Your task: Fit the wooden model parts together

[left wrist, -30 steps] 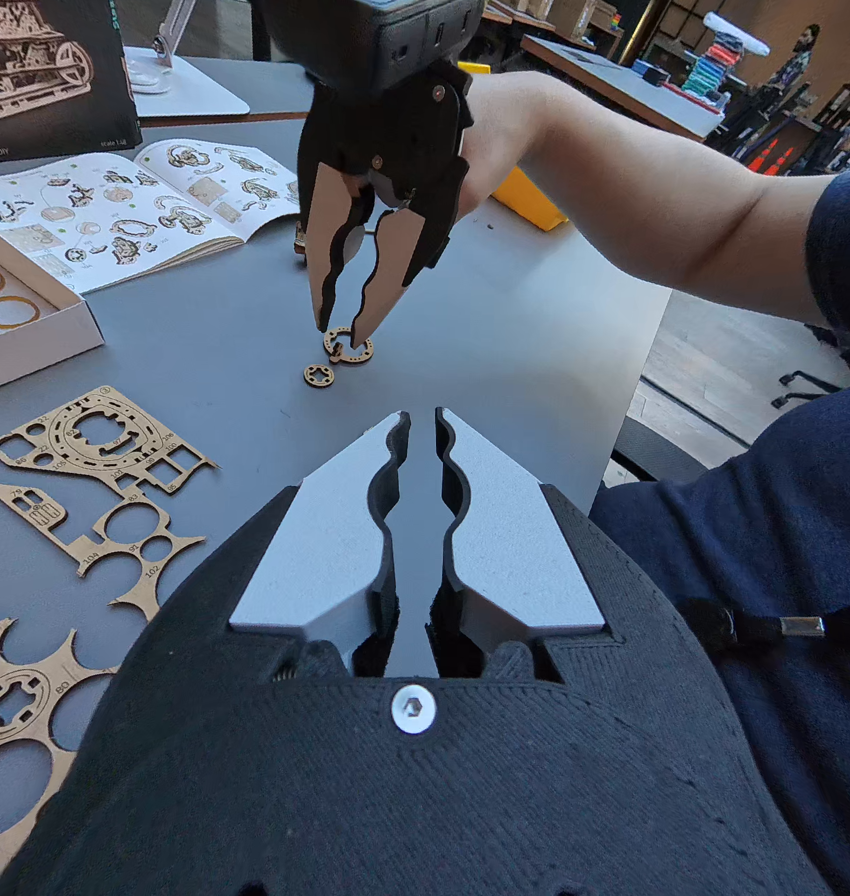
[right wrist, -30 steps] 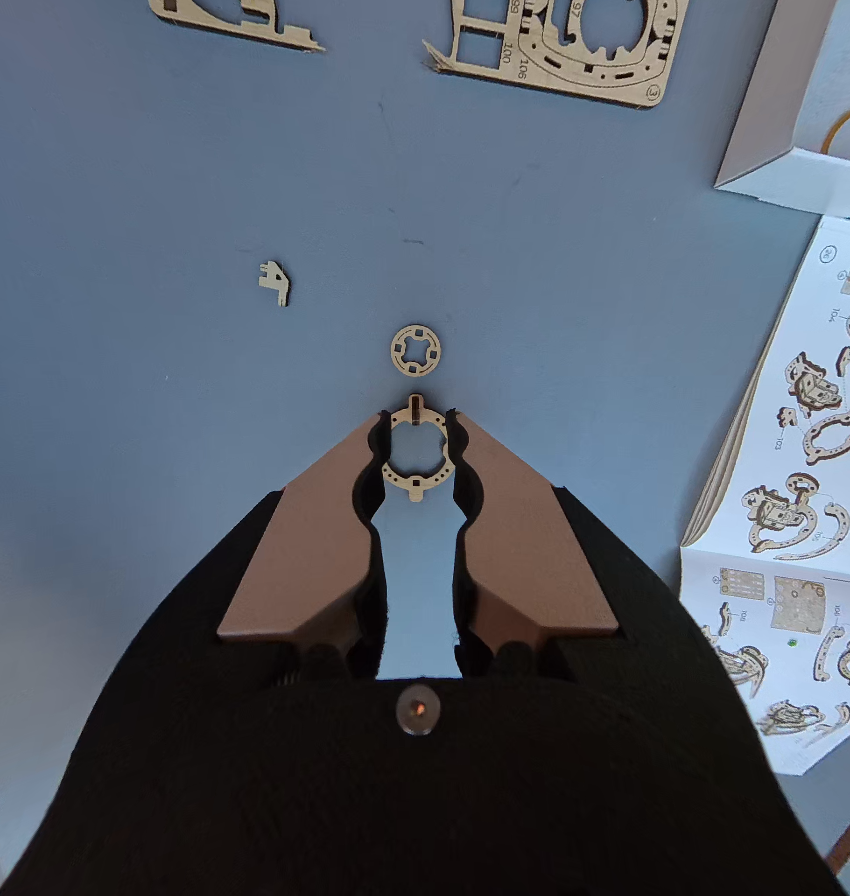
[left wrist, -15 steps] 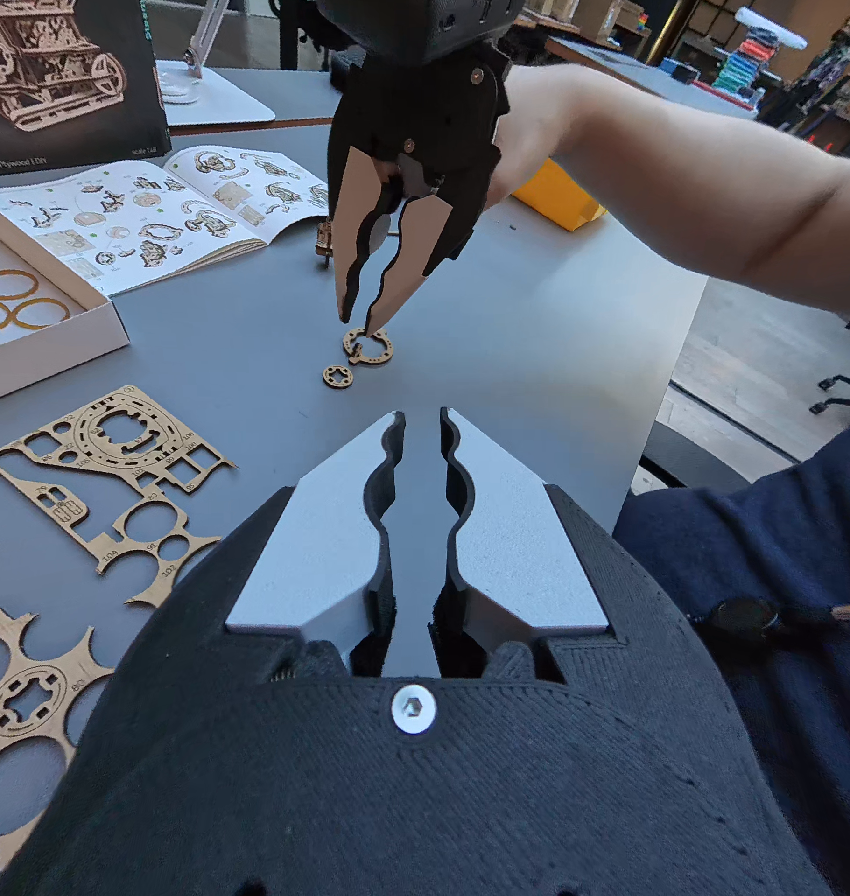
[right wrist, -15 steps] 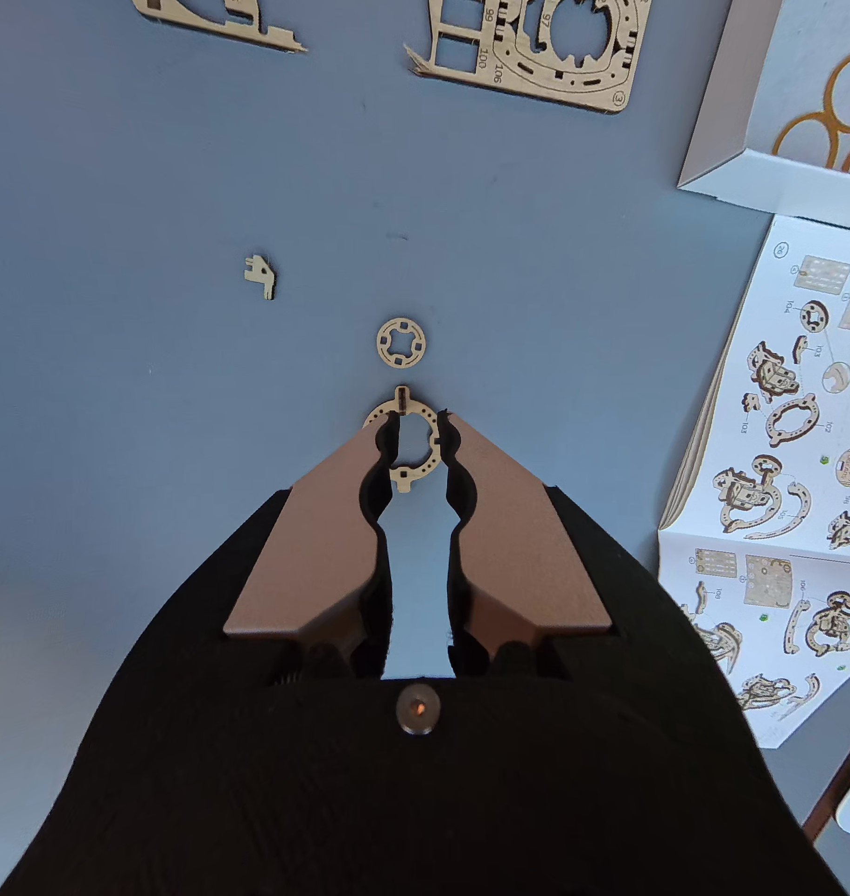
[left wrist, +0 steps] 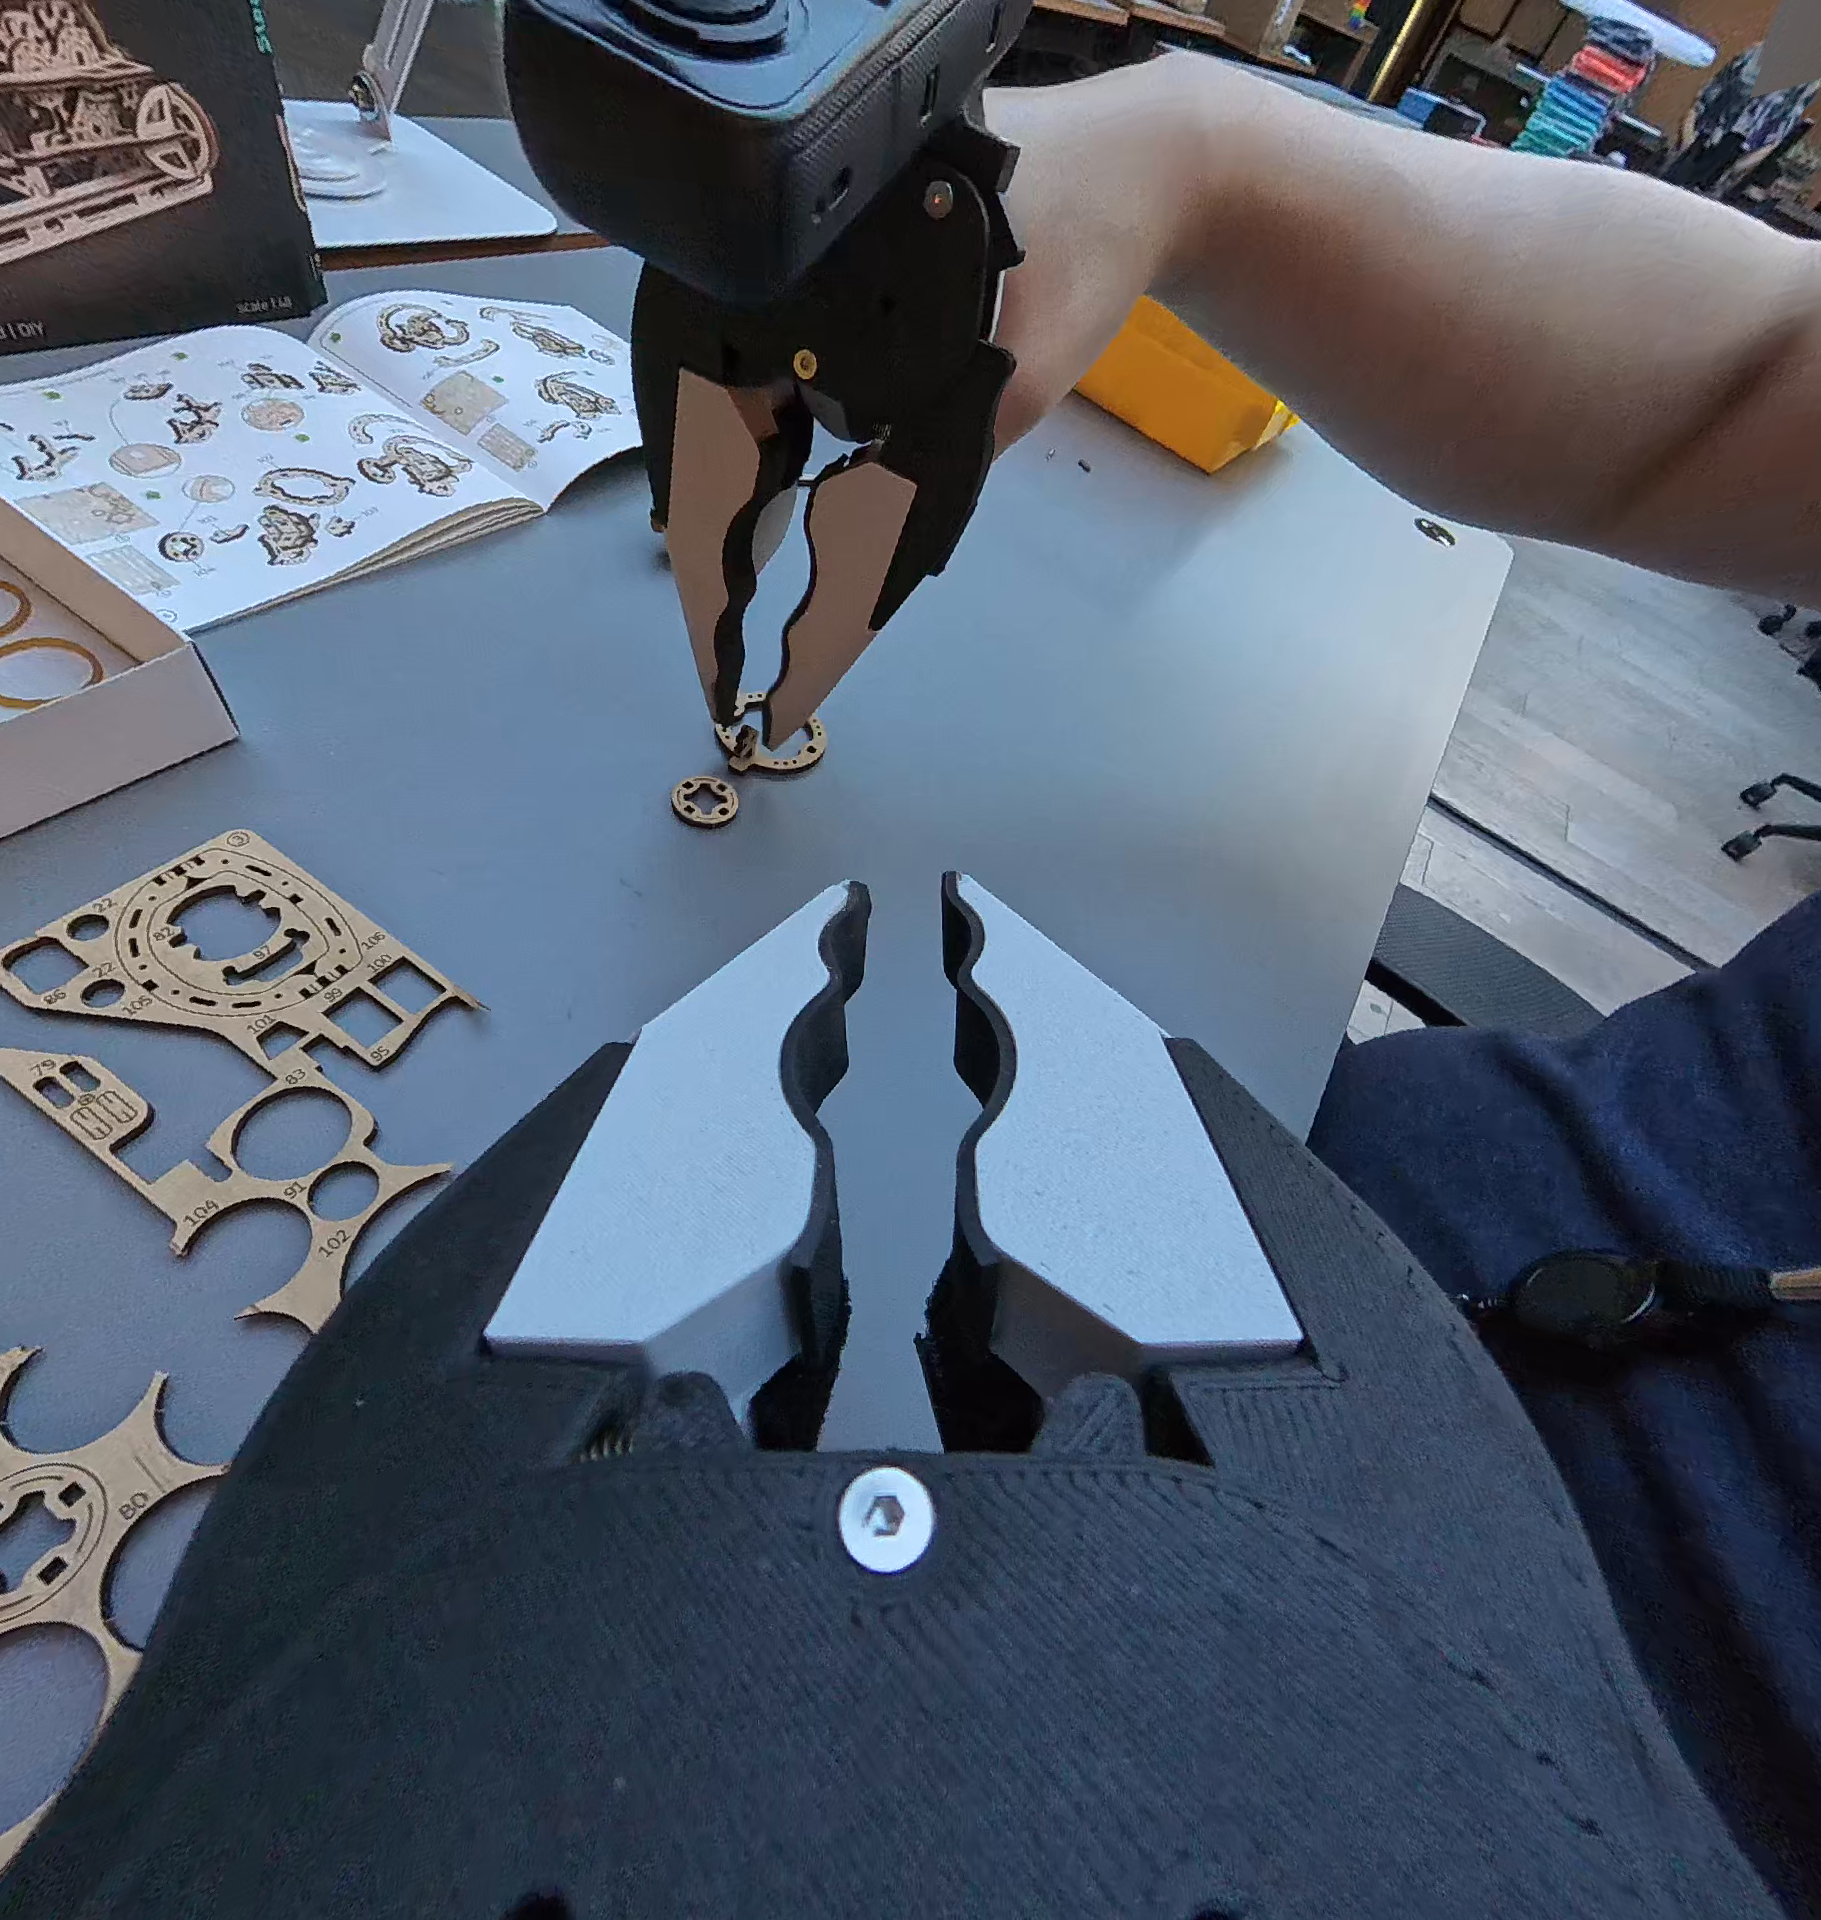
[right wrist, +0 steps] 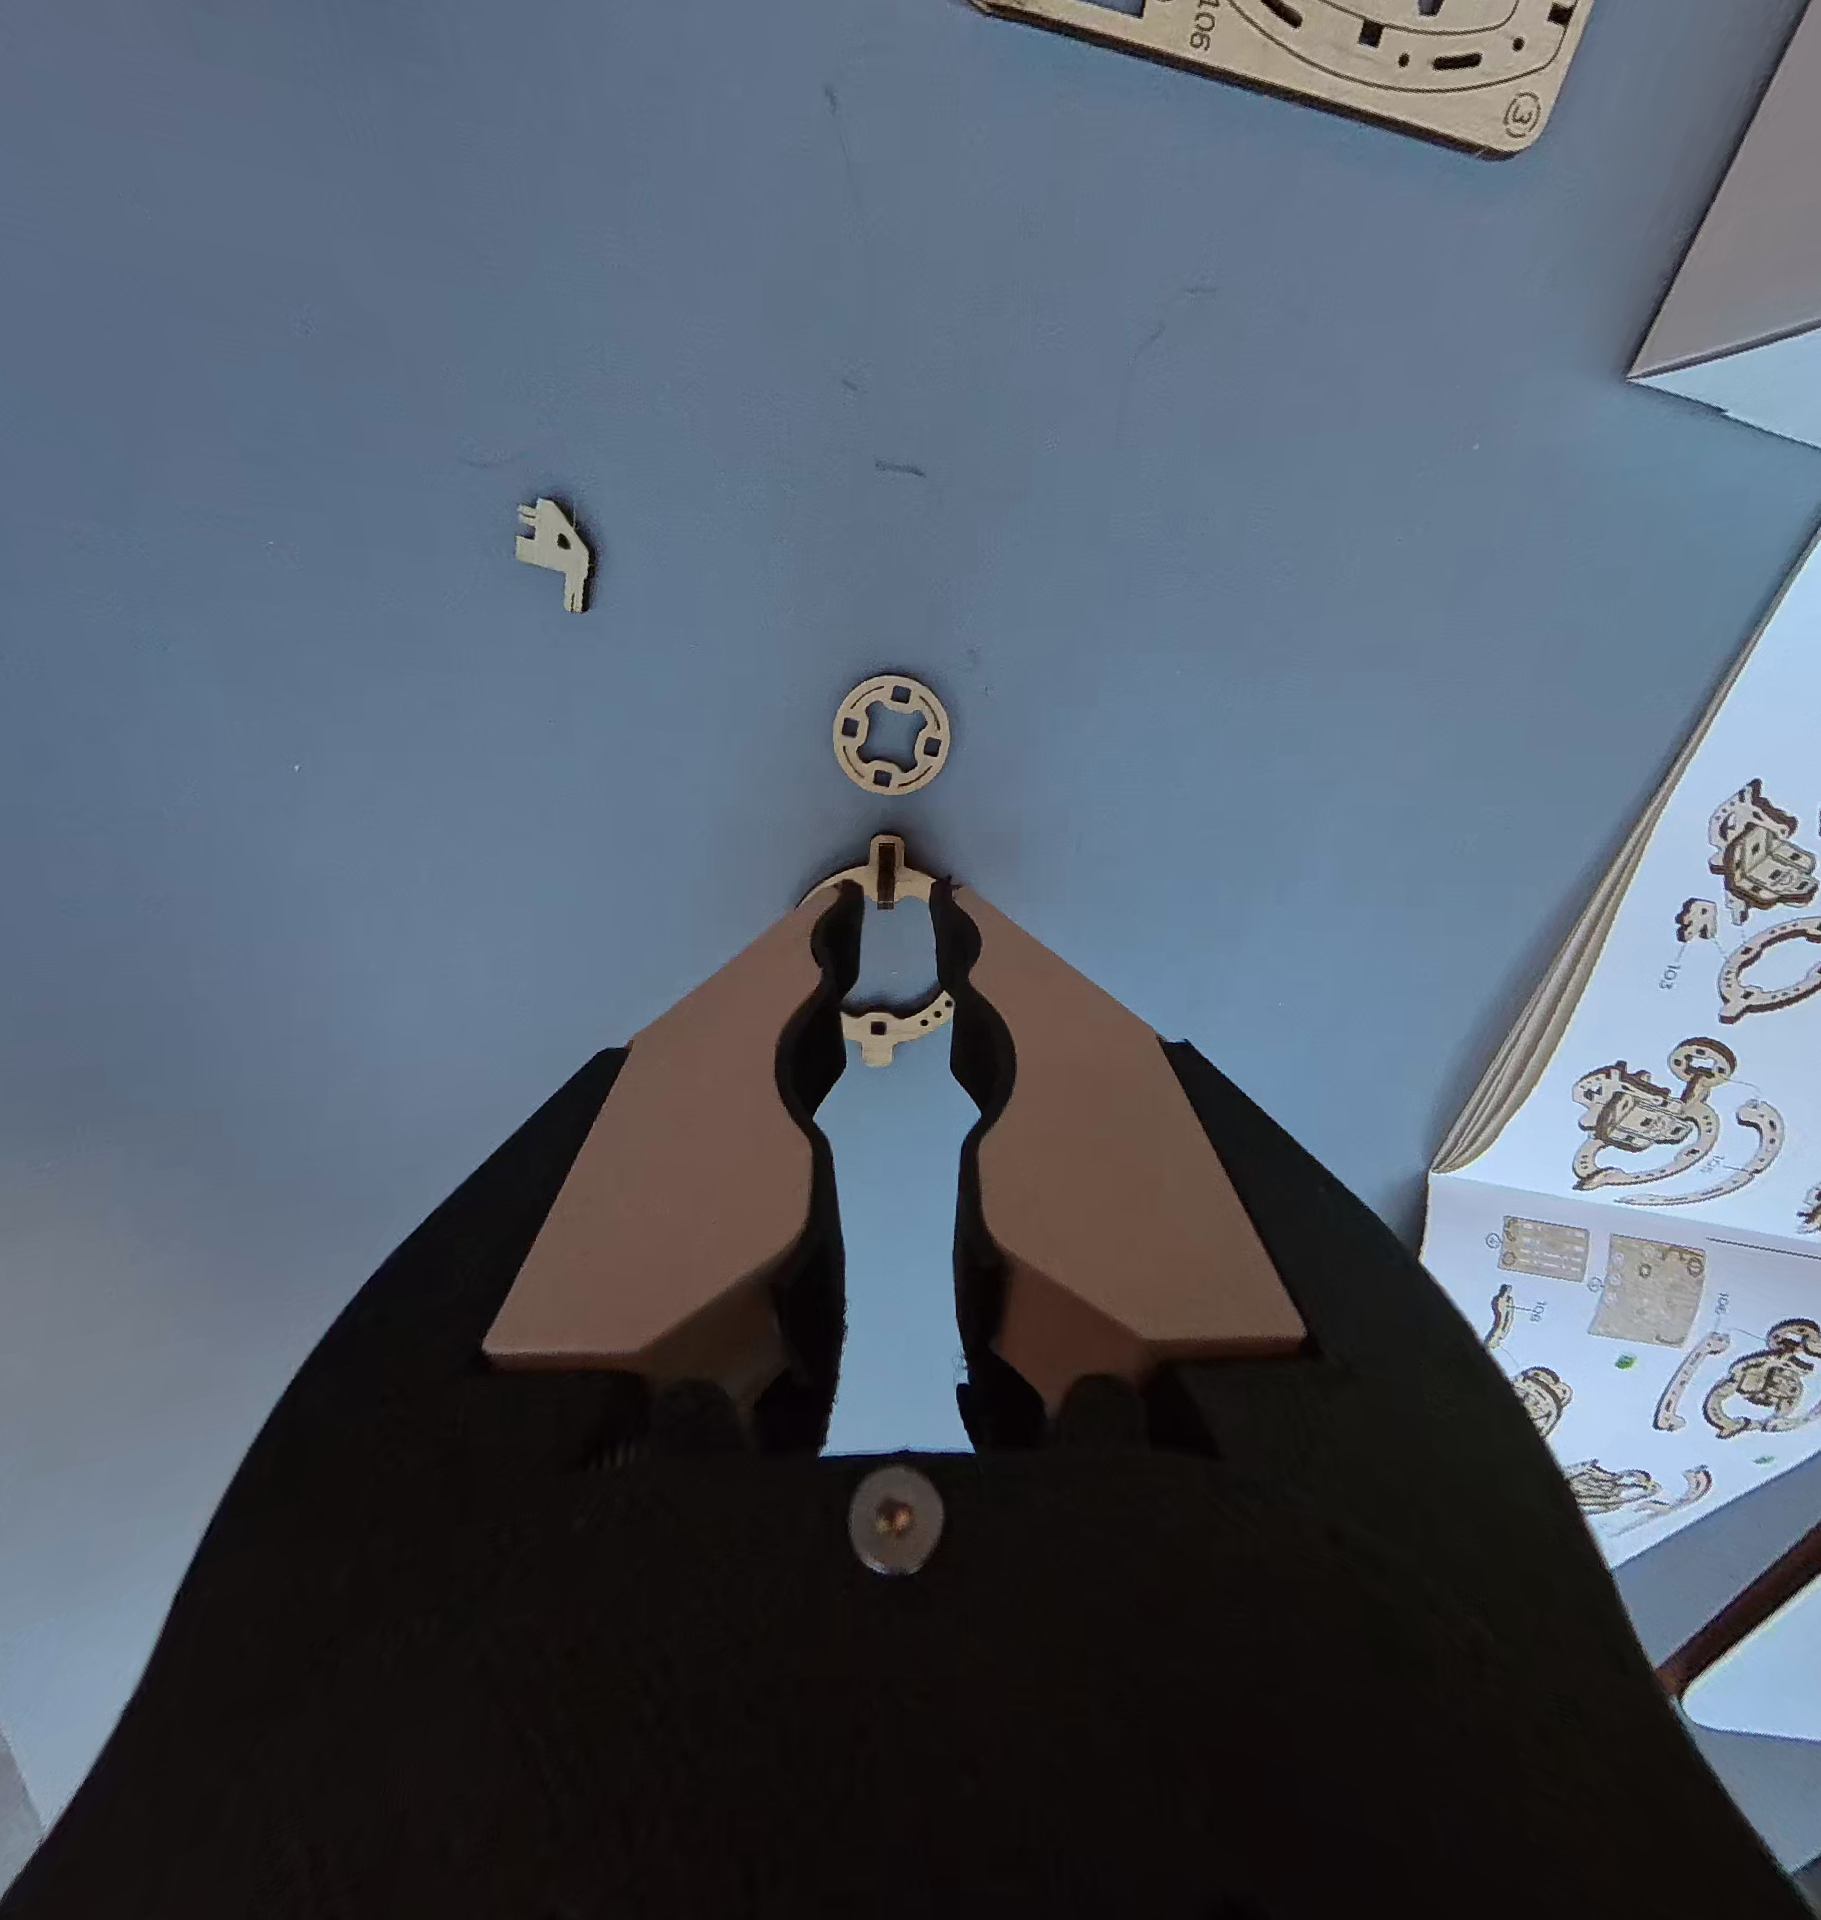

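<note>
A wooden ring (right wrist: 890,1023) with a small upright tab (right wrist: 888,871) slotted into its far edge lies on the grey table (right wrist: 366,935). My right gripper (right wrist: 893,899), with brown fingers, points down at it. Its jaws are narrowly apart, the tips rest on top of the ring's two sides, and the ring passes under them. In the left wrist view the right gripper (left wrist: 750,722) stands on the ring (left wrist: 781,750). A small round wooden disc (right wrist: 892,736) (left wrist: 706,803) lies just beyond. My left gripper (left wrist: 901,883) is slightly open and empty, well short of the parts.
A small hook-shaped wooden piece (right wrist: 558,551) lies to the left. Punched plywood sheets (left wrist: 210,997), a white box (left wrist: 75,727) and an open instruction booklet (left wrist: 293,447) lie at the left. A yellow bin (left wrist: 1176,405) stands beyond. The table edge (left wrist: 1405,883) runs on the right. A person's forearm (left wrist: 1457,270) crosses above. About 15 centimeters separates my left fingertips from my right. My right gripper's tips are some 7 centimeters from the small hook-shaped wooden piece (right wrist: 558,551).
The right gripper's jaws have narrowed and its tips have moved from around the ring onto its top. The left gripper has kept the same opening.
</note>
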